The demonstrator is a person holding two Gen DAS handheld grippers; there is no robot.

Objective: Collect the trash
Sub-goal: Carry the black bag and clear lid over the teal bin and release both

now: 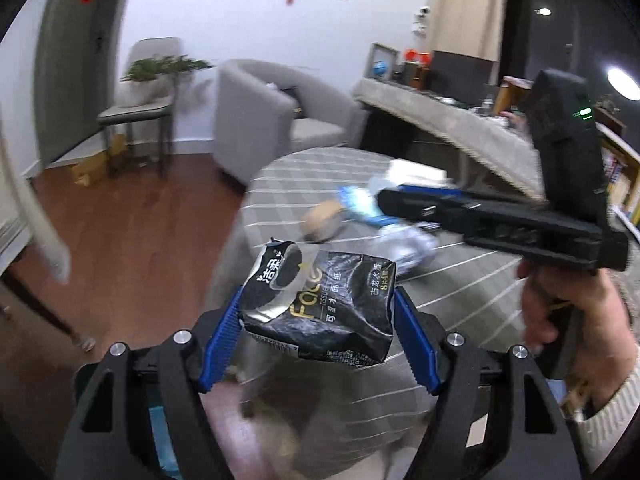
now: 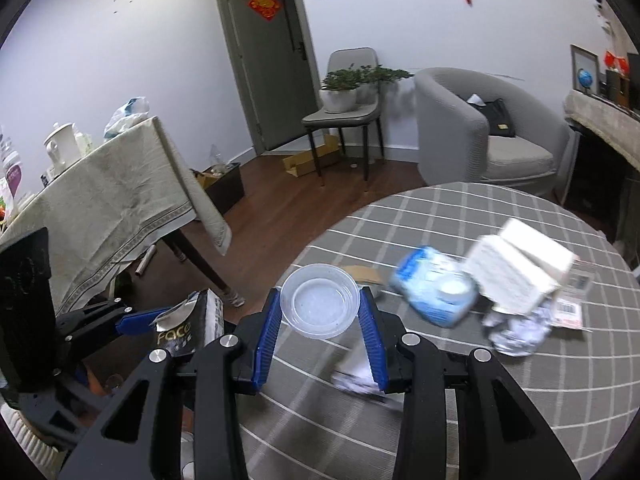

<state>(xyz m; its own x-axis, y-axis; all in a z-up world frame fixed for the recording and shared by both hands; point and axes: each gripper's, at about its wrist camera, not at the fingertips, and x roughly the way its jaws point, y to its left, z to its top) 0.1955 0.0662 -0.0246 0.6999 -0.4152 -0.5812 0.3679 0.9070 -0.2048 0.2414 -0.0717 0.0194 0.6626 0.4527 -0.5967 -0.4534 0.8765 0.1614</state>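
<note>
My left gripper is shut on a black tissue packet and holds it in the air by the near left edge of the round table. The packet also shows in the right wrist view, held left of the table. My right gripper is shut on a clear plastic cup and holds it above the table's left edge. In the left wrist view the right gripper reaches in from the right over the table.
On the checked tablecloth lie a blue and white packet, a white carton, crumpled foil, a white scrap and a paper label. A cloth-covered side table, a chair with plants and a grey armchair stand around.
</note>
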